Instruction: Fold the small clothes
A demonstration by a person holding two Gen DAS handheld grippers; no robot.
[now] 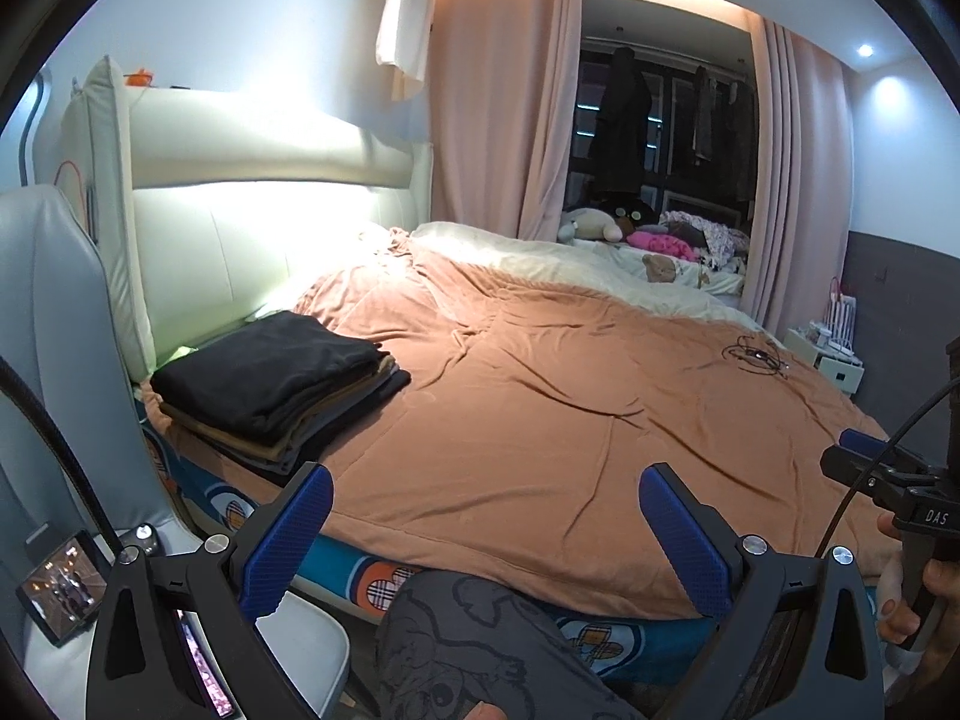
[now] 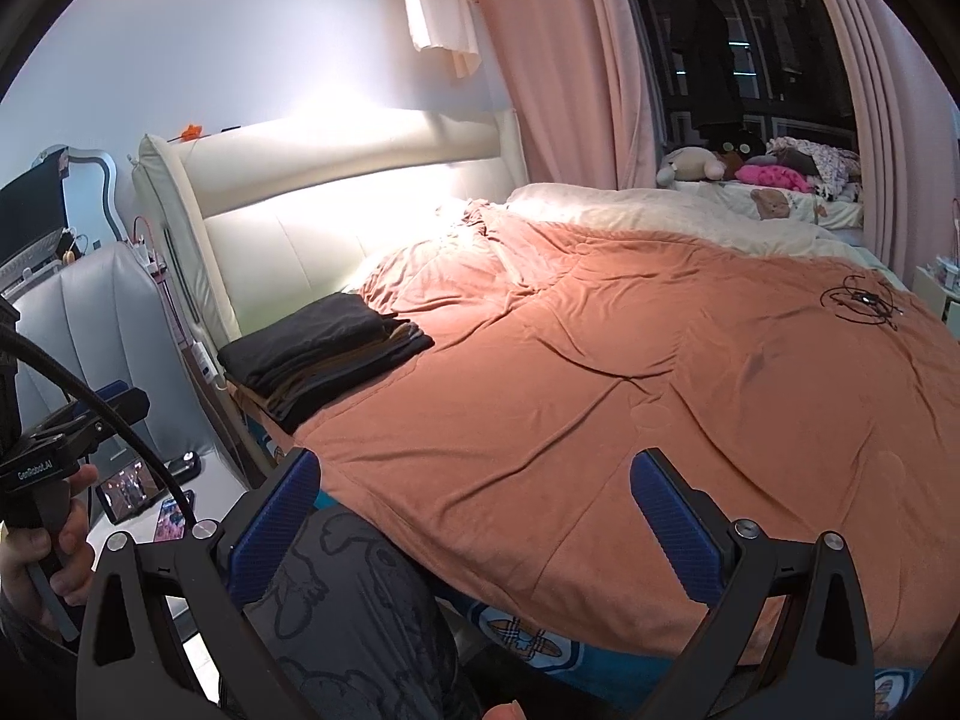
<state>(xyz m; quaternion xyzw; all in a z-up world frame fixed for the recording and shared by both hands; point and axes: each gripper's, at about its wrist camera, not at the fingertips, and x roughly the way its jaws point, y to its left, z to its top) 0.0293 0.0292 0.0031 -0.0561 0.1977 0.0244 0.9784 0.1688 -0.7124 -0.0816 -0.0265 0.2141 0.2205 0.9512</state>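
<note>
Left wrist | left tool (image 1: 486,531) wide open, empty | right tool (image 2: 474,516) likewise

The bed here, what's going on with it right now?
A person stands at the bed's near edge holding two grippers, both open and empty: the left gripper and the right gripper. A stack of folded clothes sits by the headboard on the orange blanket. No unfolded garment is in view.
</note>
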